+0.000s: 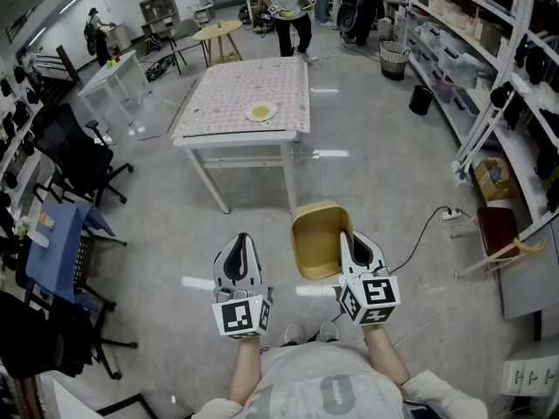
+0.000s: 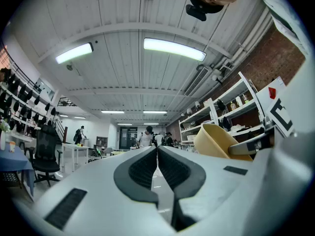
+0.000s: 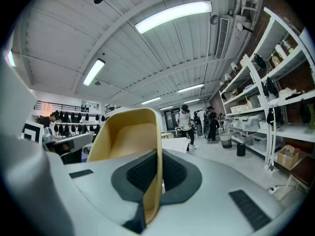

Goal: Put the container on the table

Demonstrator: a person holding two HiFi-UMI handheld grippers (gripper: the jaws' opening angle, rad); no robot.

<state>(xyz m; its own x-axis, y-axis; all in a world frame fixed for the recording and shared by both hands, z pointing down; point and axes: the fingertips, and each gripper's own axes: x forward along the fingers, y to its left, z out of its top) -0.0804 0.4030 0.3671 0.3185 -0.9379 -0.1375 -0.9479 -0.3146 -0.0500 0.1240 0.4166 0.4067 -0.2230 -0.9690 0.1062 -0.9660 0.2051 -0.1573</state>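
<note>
A tan plastic container (image 1: pixel 318 239) hangs over the floor, tilted on its side, with my right gripper (image 1: pixel 354 243) shut on its right wall. In the right gripper view the wall runs between the pads at the right gripper (image 3: pixel 159 156), and the container (image 3: pixel 127 134) opens to the left. My left gripper (image 1: pixel 238 244) is level beside it on the left, shut and empty. The left gripper view shows the left gripper (image 2: pixel 157 150) with its pads together and the container (image 2: pixel 215 140) at the right. The table (image 1: pixel 227 116), with its pink patterned cloth, stands ahead, some way off.
A plate (image 1: pixel 260 112) with something yellow lies near the table's front edge. Black office chairs (image 1: pixel 80 157) and a blue table (image 1: pixel 54 244) stand at the left. Shelving (image 1: pixel 493 68) lines the right wall, with a power strip (image 1: pixel 454 215) and cable on the floor. A person (image 1: pixel 288 11) stands behind the table.
</note>
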